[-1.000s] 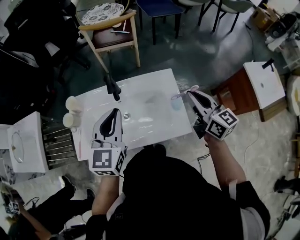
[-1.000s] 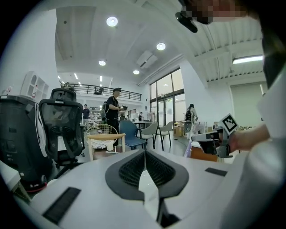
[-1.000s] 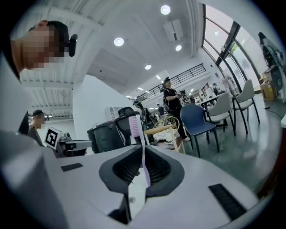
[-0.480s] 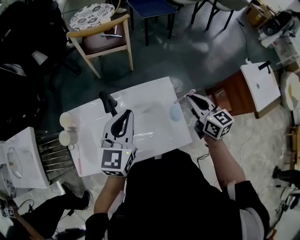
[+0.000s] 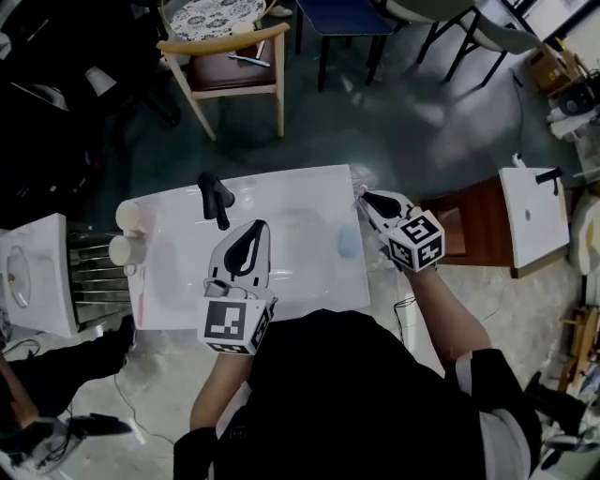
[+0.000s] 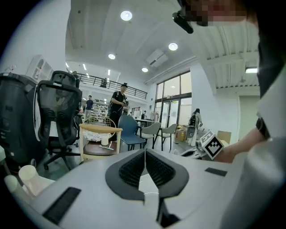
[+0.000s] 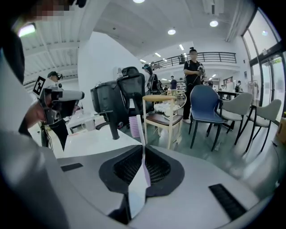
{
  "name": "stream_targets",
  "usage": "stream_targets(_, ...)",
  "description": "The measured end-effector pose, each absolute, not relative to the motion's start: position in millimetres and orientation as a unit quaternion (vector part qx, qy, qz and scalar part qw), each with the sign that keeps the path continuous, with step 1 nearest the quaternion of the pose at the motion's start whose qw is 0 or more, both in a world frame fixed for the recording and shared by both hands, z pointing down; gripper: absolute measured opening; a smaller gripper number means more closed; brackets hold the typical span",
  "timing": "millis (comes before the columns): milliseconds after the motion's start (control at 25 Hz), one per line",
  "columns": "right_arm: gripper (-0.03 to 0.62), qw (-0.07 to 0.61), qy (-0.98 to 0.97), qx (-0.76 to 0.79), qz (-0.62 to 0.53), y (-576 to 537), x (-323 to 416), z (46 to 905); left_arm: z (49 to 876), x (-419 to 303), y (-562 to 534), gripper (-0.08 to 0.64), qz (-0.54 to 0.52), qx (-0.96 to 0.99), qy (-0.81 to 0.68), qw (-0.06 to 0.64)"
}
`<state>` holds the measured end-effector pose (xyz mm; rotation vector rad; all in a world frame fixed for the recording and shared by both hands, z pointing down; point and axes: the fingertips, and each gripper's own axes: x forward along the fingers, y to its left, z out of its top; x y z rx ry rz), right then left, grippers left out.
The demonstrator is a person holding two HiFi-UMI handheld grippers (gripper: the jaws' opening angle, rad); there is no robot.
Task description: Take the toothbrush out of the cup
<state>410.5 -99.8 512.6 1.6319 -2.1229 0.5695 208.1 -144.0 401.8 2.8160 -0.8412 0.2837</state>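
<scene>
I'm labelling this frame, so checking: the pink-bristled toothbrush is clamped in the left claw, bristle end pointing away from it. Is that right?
Not quite. The pink-bristled toothbrush is clamped in the right claw, not the left, bristle end pointing away from it. The right gripper view shows this. The left claw is shut with nothing in it.

A dark, glossy floor (image 5: 422, 112) spreads beyond the white table's (image 5: 291, 202) far edge, where a wooden armchair (image 5: 230, 61) with a brown seat stands beside a blue chair (image 5: 342, 17). A black mesh office chair (image 6: 58, 112) stands past the table's far left corner, and a brown cabinet (image 5: 473, 225) (a white-topped unit (image 5: 536, 211) just beside it) off its right edge. Round ceiling lights (image 6: 126, 15) shine overhead, with tall windows (image 6: 176, 105) and a railed balcony (image 7: 210, 57) at the back.
</scene>
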Motion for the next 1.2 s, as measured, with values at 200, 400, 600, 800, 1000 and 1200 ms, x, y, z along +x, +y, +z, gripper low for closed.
stream_targets(200, 0.041, 0.26, -0.768, 0.548, 0.204, -122.1, 401.1, 536.6, 403.1, 199.2, -149.8, 0.021, 0.089, 0.939, -0.317, 0.104)
stream_targets(400, 0.041, 0.313, -0.775, 0.513, 0.198, -140.0, 382.5, 556.3, 417.7, 180.6, -156.1, 0.021, 0.093, 0.928, -0.341, 0.12)
stream_targets(600, 0.041, 0.335, -0.779, 0.489, 0.205, -159.8, 360.4, 574.4, 425.2, 171.6, -156.4, 0.021, 0.083, 0.925, -0.345, 0.133)
stream_targets(800, 0.041, 0.368, -0.783, 0.456, 0.208, -173.0, 338.9, 600.3, 437.6, 159.3, -155.4, 0.021, 0.079, 0.92, -0.354, 0.149)
stream_targets(1000, 0.038, 0.396, -0.779, 0.433, 0.22, -179.6, 328.2, 633.3, 455.0, 140.4, -151.9, 0.021, 0.087, 0.912, -0.363, 0.171)
stream_targets(1200, 0.035, 0.406, -0.767, 0.437, 0.237, -189.2, 326.4, 658.9, 466.1, 125.1, -152.9, 0.021, 0.09, 0.907, -0.369, 0.182)
